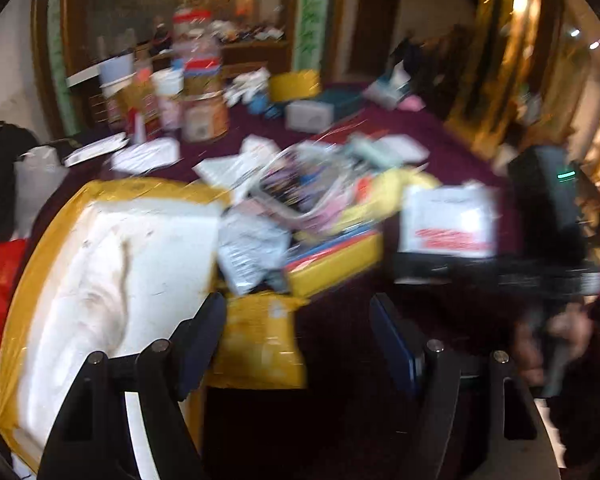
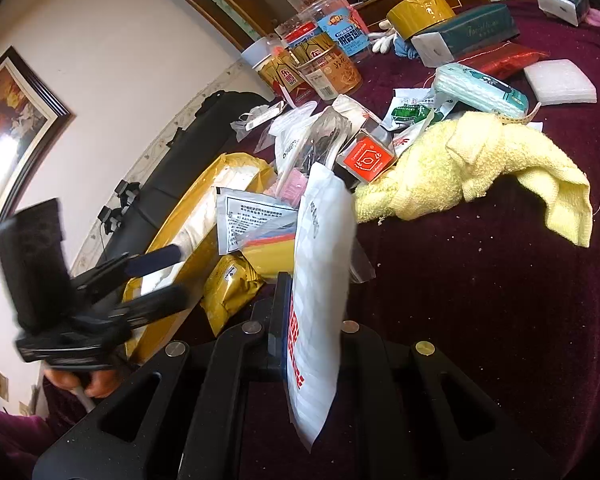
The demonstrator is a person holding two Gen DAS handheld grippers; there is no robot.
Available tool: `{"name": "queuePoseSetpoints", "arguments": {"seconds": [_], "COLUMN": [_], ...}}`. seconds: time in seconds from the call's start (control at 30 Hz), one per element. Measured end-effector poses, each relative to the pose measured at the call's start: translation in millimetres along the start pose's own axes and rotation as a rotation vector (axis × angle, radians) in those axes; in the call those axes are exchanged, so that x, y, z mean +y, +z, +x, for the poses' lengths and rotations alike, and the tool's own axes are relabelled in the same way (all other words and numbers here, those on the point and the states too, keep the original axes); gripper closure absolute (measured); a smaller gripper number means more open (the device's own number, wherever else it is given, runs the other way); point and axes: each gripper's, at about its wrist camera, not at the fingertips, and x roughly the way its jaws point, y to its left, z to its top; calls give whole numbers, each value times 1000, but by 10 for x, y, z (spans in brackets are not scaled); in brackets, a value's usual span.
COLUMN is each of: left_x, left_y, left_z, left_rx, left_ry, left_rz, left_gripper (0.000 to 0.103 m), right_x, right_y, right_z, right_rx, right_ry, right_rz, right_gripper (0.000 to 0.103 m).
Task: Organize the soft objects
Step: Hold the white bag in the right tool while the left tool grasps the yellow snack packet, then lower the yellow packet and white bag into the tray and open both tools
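Note:
My right gripper is shut on a white plastic pouch with red print, held upright above the maroon cloth; the pouch also shows at the right of the blurred left wrist view. My left gripper is open and empty, just in front of a small yellow packet and beside a large white parcel wrapped in yellow tape. It shows at the left of the right wrist view. A yellow towel lies crumpled on the table beyond the pouch.
The table's maroon cloth carries a pile of bags, packets and an orange box. Jars, a yellow tape roll, tissue boxes, a mask pack and a white foam pad stand farther back.

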Motion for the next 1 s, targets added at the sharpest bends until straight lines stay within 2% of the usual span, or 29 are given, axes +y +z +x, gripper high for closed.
{"name": "queuePoseSetpoints", "arguments": {"seconds": [0.03, 0.1, 0.17, 0.2, 0.23, 0.33, 0.43, 0.53, 0.57, 0.6, 0.63, 0.67, 0.7, 0.8, 0.9, 0.97, 1.0], "left_x": [-36, -81, -1, 72, 138, 197, 244, 276, 238, 200, 104, 52, 63, 156, 179, 171, 161], "left_y": [-5, -39, -72, -93, -92, -43, -3, 28, 12, -17, -73, -112, -129, -119, -120, -109, -76], "left_z": [-19, 110, 336, 438, 498, 569, 671, 729, 744, 753, 777, 734, 713, 689, 639, 481, 408], "left_rx": [1, 44, 126, 164, 168, 174, 182, 184, 199, 216, 232, 206, 202, 181, 152, 105, 88], "left_ry": [-10, 27, 57, 47, 41, 81, 147, 163, 164, 161, 186, 191, 141, 108, 99, 69, 65], "left_rz": [15, 45, 13, -28, -62, -70, -45, -32, -12, 9, 56, 73, 47, -22, -42, -51, -48], "left_gripper": [29, 29, 29, 29, 29, 29, 28, 29, 30, 39, 40, 52, 59, 60, 60, 60, 60], "right_x": [-2, -4, 5, 7, 8, 13, 9, 1, -3, -9, -14, -18, -14, 53, 163, 255, 322], "right_y": [4, 0, -7, -9, -9, -16, -13, -10, -8, -6, -8, -4, -3, -17, -42, -53, -40], "right_z": [-1, 3, -2, -2, 0, 4, 3, -5, -3, -2, -3, -6, -10, -64, -75, -95, -109], "right_rx": [0, 2, -1, 0, 1, 2, 1, -2, -2, -1, -3, -6, -10, -47, -63, -78, -90], "right_ry": [1, 1, -1, 0, -3, -10, -14, -15, -17, -19, -20, -21, -24, -42, -62, -52, -20], "right_rz": [1, 3, 0, -1, -2, -3, 0, 8, 10, 12, 14, 15, 13, -24, -77, -106, -107], "right_gripper": [95, 95, 95, 95, 95, 95, 95, 95, 95, 95, 95, 95, 95, 95, 95, 95, 95]}}
